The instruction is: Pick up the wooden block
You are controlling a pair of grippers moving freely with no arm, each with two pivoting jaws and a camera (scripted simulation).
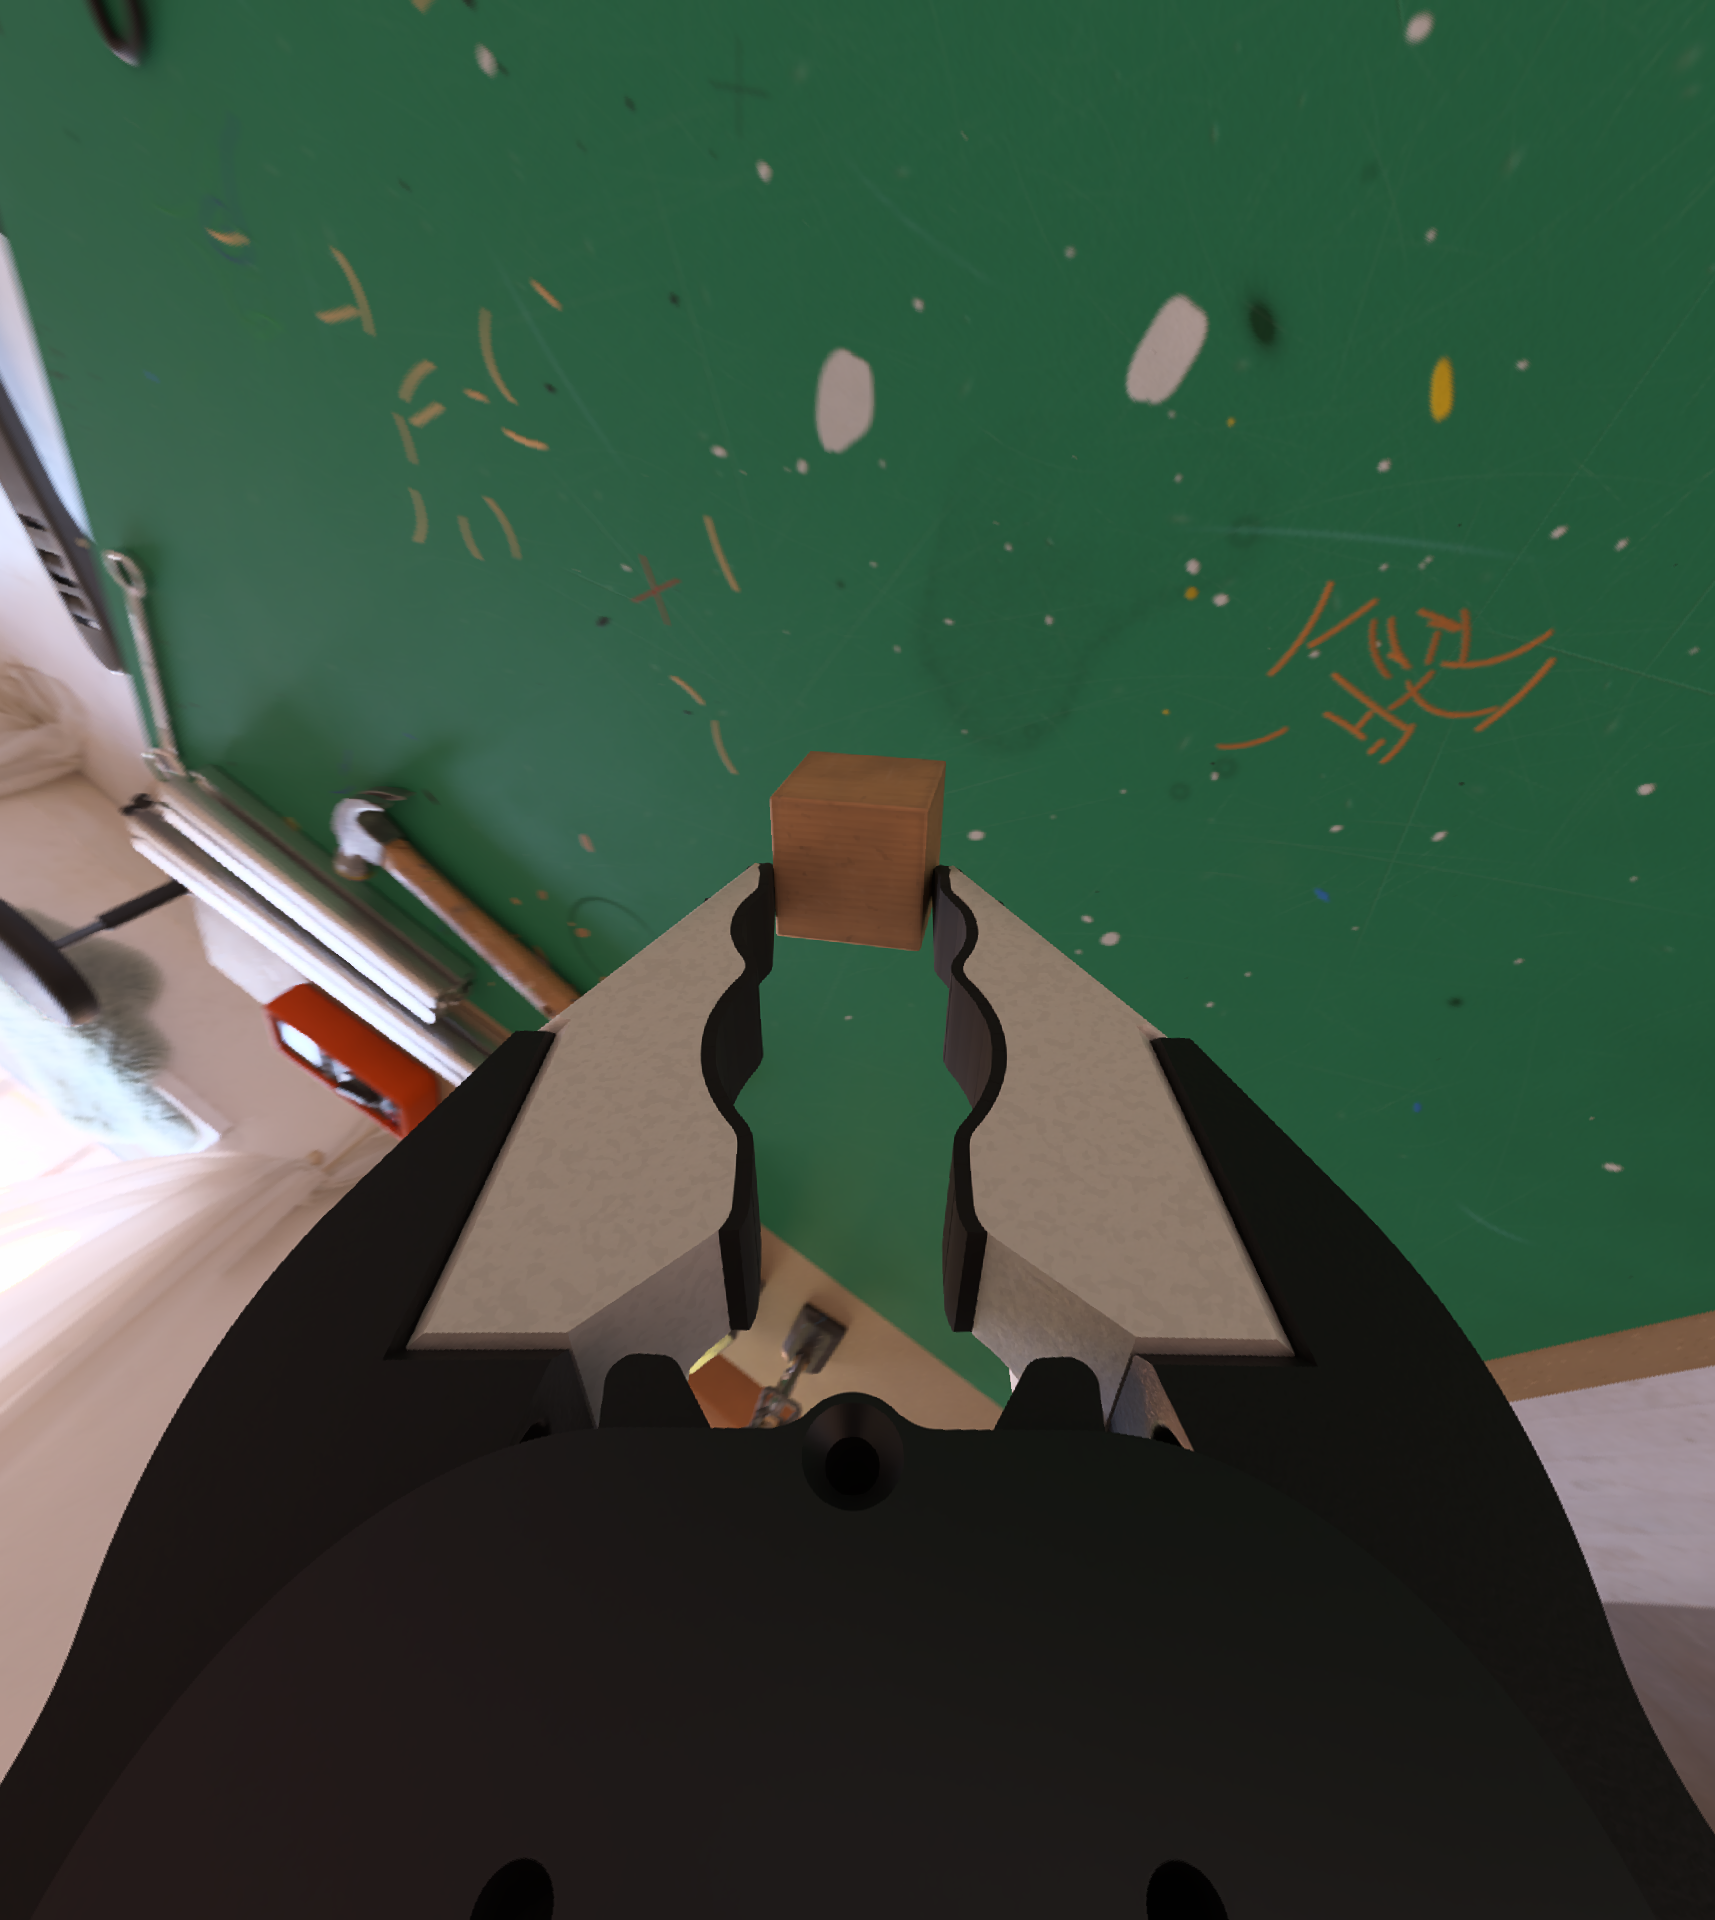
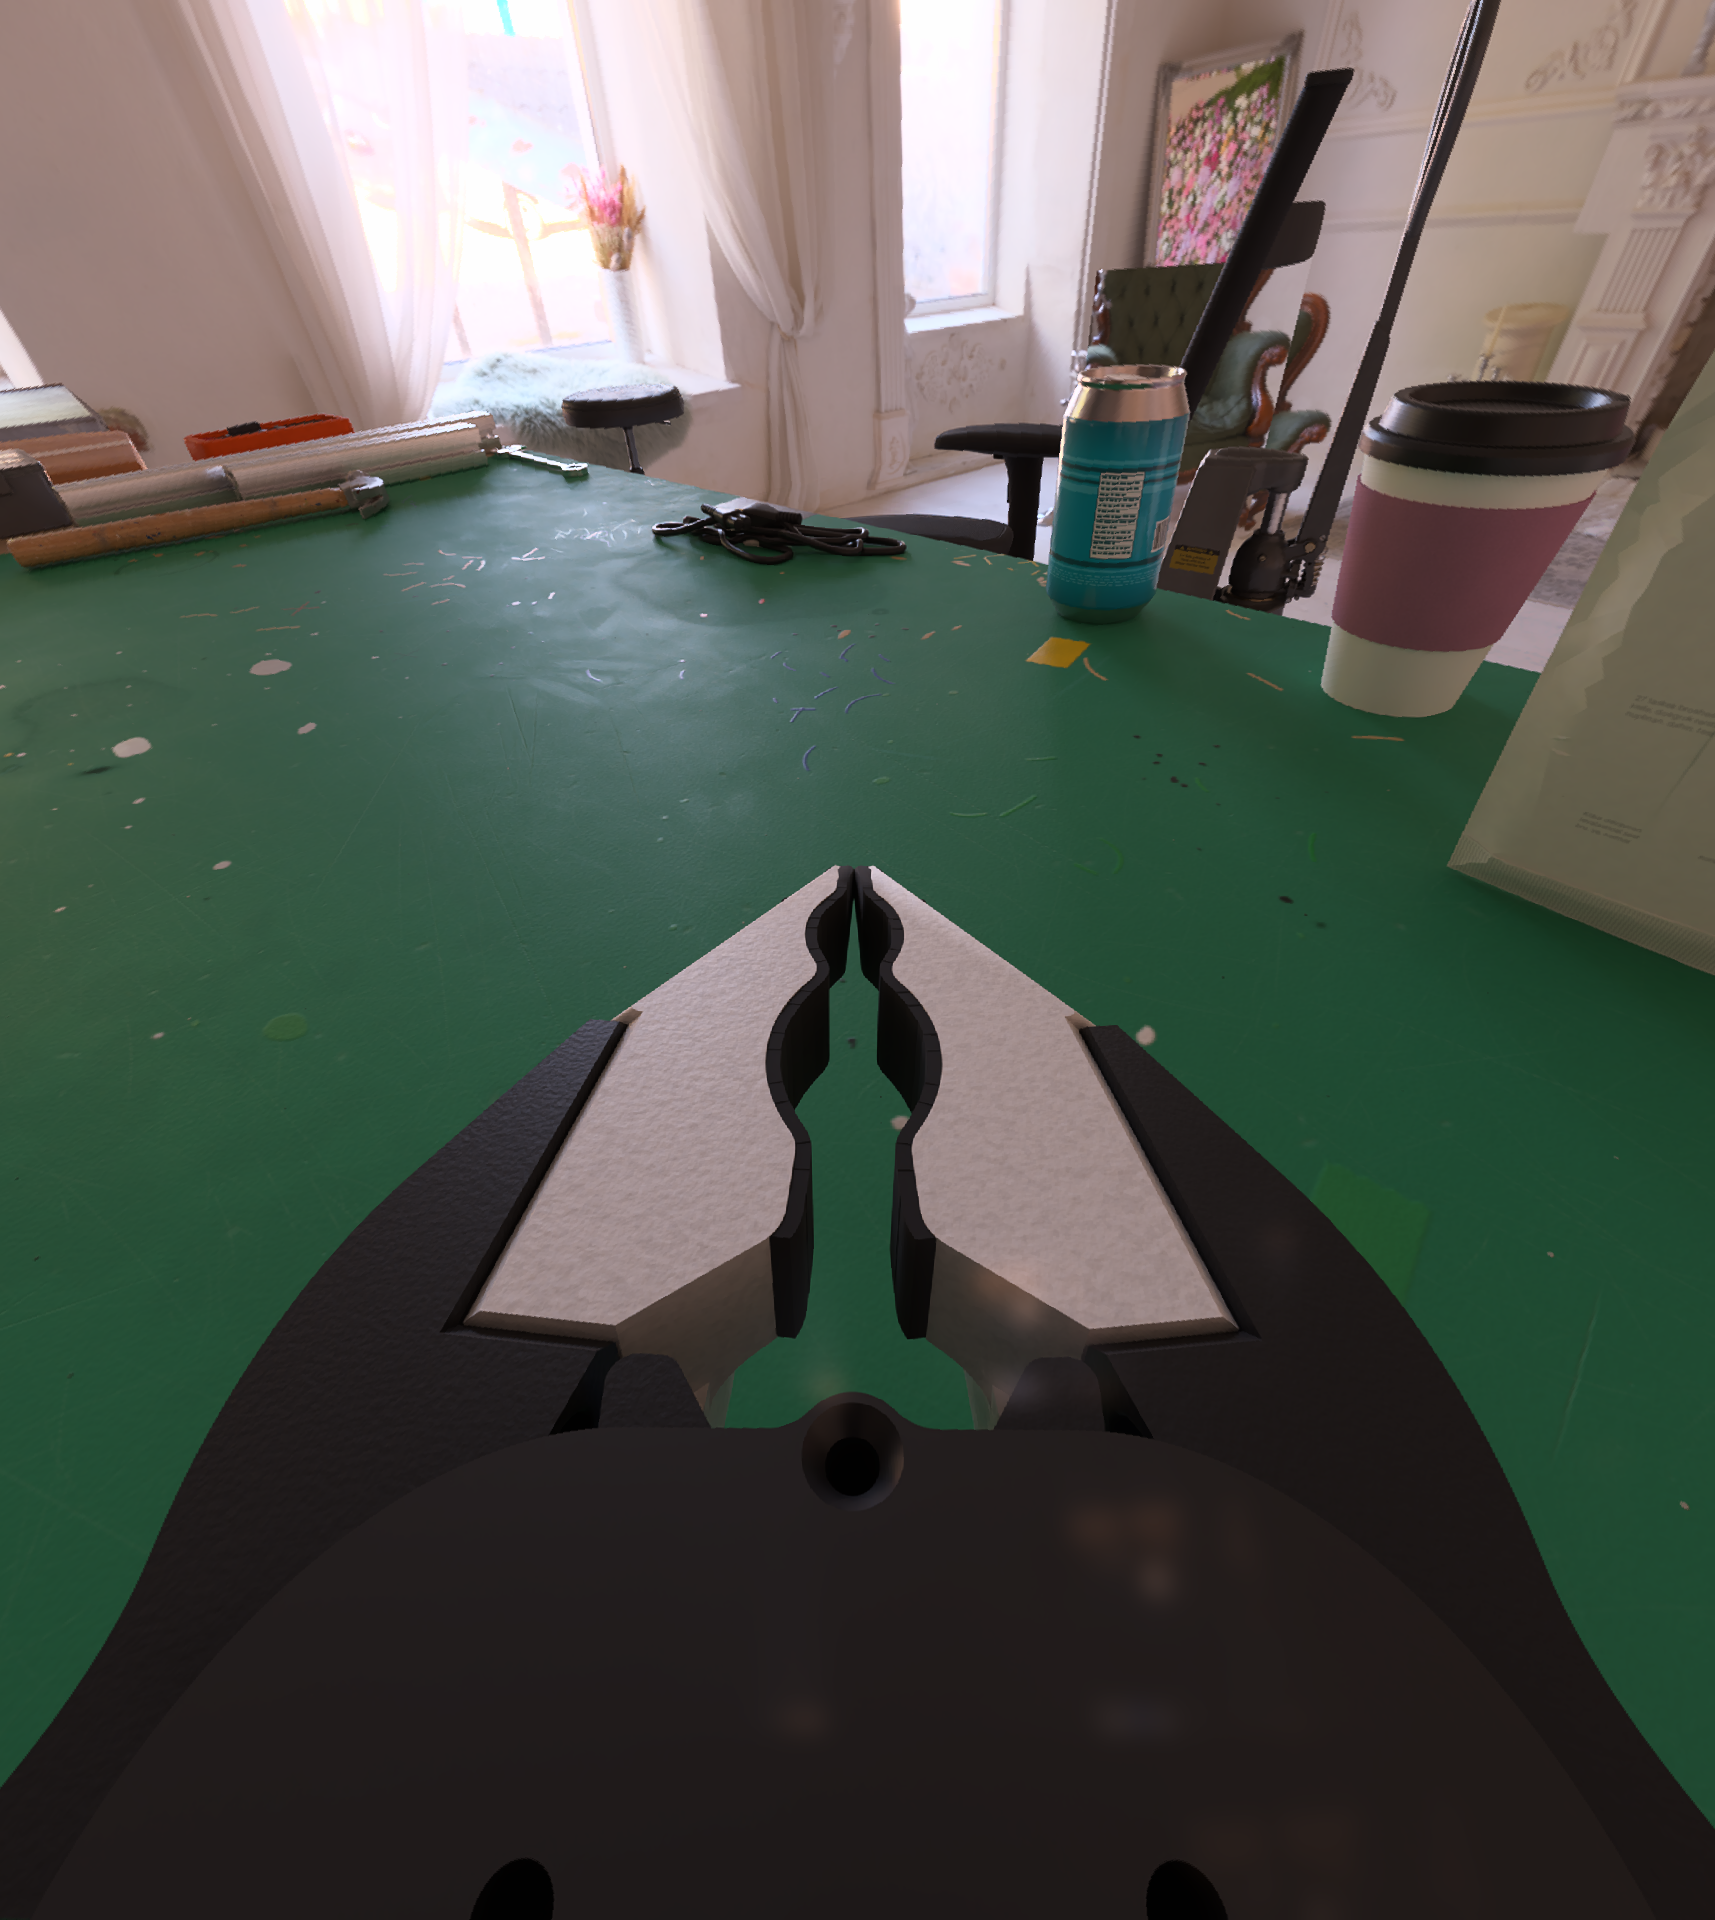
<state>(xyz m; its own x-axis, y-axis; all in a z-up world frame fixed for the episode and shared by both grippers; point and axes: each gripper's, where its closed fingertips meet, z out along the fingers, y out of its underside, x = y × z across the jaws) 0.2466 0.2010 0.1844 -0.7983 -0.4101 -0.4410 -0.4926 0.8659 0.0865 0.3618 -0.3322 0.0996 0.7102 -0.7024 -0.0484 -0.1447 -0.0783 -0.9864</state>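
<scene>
In the left wrist view, a small wooden block (image 1: 855, 850) sits between the tips of my left gripper (image 1: 853, 896). The black pads press its left and right faces, so the gripper is shut on it. The view looks down on the green table mat (image 1: 1040, 582), and the block looks held above it, since no shadow shows under it. In the right wrist view, my right gripper (image 2: 853, 883) is shut with its tips touching and nothing between them, low over the green mat (image 2: 417, 935). The block does not show in that view.
A hammer (image 1: 448, 904), metal bars (image 1: 313, 914) and an orange tool (image 1: 354, 1060) lie along the table's edge at left. In the right wrist view a teal can (image 2: 1118, 494), a lidded paper cup (image 2: 1455, 551), a black cord bundle (image 2: 780, 530) and a leaning pale board (image 2: 1684, 707) stand ahead.
</scene>
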